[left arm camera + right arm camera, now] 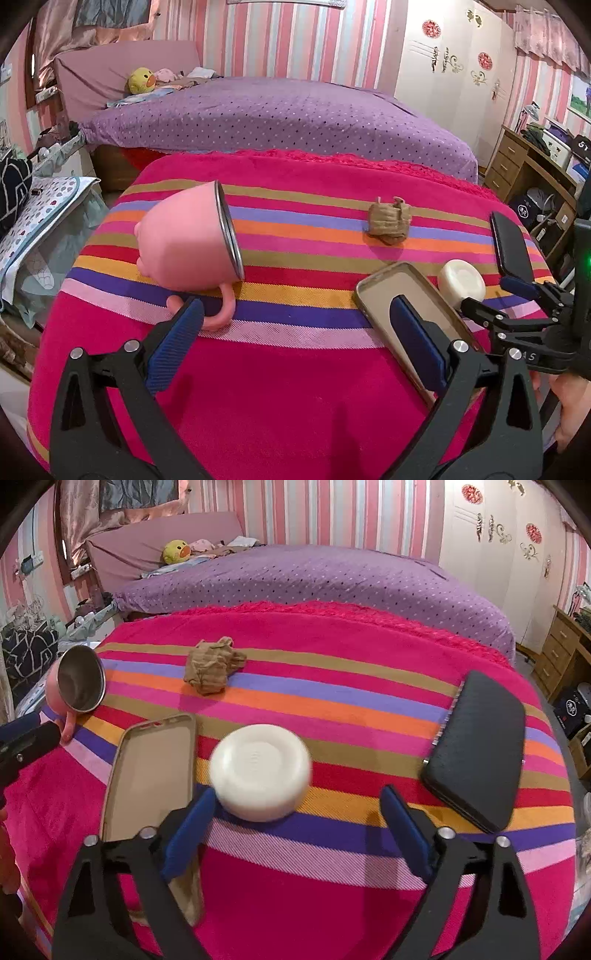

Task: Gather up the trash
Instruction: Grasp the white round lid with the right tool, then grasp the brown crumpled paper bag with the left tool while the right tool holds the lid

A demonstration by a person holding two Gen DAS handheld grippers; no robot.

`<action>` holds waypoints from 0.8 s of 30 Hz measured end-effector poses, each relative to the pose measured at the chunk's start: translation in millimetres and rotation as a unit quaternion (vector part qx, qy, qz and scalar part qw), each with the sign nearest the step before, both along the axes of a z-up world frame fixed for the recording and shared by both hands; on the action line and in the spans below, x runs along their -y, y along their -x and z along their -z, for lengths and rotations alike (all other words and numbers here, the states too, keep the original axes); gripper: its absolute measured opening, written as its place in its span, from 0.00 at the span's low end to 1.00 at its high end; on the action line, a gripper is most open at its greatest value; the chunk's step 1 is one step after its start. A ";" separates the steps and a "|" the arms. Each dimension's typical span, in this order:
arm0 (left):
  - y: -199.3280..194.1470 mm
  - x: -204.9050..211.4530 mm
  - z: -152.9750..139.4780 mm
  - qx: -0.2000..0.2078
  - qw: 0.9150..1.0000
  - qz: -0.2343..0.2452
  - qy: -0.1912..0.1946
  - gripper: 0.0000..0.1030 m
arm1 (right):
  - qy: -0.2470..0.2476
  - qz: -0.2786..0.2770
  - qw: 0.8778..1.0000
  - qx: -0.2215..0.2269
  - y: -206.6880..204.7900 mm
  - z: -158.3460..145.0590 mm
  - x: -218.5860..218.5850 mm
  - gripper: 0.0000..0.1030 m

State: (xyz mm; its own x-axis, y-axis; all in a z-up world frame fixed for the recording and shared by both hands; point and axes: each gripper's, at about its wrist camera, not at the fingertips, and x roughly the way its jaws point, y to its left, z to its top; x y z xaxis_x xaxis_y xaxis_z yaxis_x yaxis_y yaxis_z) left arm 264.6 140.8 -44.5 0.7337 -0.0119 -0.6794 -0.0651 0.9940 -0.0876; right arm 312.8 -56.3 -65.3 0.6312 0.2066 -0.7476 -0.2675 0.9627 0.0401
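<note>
A pink-striped bedroom holds a table under a striped cloth (295,867), with a purple bed behind it. From left to right ahead of the right gripper (295,823), whose jaws stand wide and grip nothing, lie a tipped pink mug (75,681), a phone case (151,771), the crumpled brown paper (212,664) far ahead, a white puck (260,771) just beyond its fingertips, and a black phone (478,753). The left gripper (295,332) is likewise released; the paper looks light, soft and crushable, so pinching across its bulky middle seems best.

I'm in a home bedroom: beyond my fingers a bed (280,118) with purple dotted cover, duck plush (141,80) at its head, pink striped wallpaper (258,40), white wardrobe (454,70), wooden desk (517,166) off right.
</note>
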 end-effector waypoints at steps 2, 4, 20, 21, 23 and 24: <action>-1.4 -1.9 -0.1 0.000 1.000 -0.002 0.003 0.95 | -0.003 -0.005 1.000 -0.006 -4.0 1.3 -2.6 0.77; -3.5 -2.7 0.3 0.000 1.000 -0.003 0.007 0.95 | -0.008 -0.008 1.000 -0.005 -7.9 0.5 -5.7 0.70; -19.6 31.4 3.8 -0.003 1.000 0.014 0.003 0.95 | -0.015 -0.001 0.998 0.063 -2.2 -25.5 20.7 0.56; -23.3 37.1 4.1 -0.005 1.000 0.013 -0.002 0.95 | -0.016 0.003 0.998 0.066 -1.5 -28.1 26.1 0.56; -30.2 46.6 4.4 -0.006 1.000 0.012 -0.004 0.95 | -0.023 0.011 0.997 0.074 -0.2 -33.5 41.5 0.56; -34.3 50.9 4.4 -0.007 1.000 0.014 -0.003 0.95 | -0.023 0.014 0.997 0.077 -0.1 -36.1 48.5 0.56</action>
